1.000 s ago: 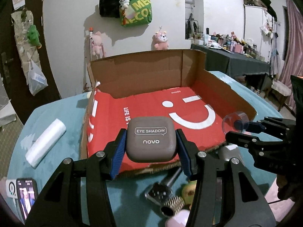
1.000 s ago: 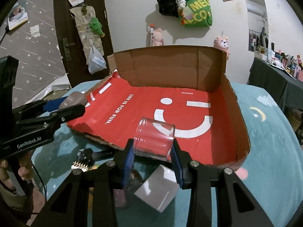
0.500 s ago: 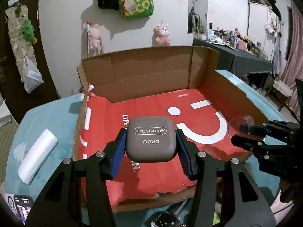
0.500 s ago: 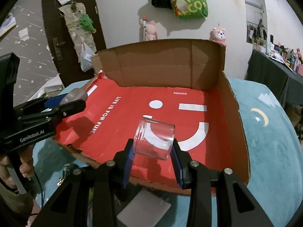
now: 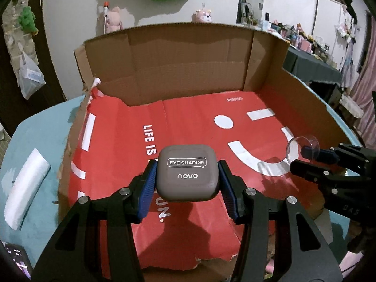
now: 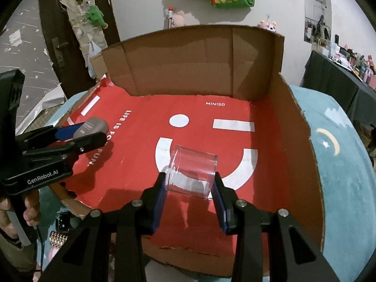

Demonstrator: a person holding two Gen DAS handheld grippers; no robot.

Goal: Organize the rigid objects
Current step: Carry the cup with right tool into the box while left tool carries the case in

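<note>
Grey eye shadow case (image 5: 187, 172) clamped in left gripper (image 5: 187, 188), over red box floor (image 5: 188, 122) near-left; right gripper (image 6: 190, 185) pinches clear plastic cylinder (image 6: 191, 171) over box centre-right.

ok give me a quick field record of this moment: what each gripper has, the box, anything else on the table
left gripper: shut on the grey eye shadow case, held above the box floor
right gripper: shut on the clear plastic cup, lying on its side between the jaws
cardboard box: open, red printed floor, nothing lying in it yet
table: teal cover
left of box: white roll
near left corner: phone, partly cut off
</note>
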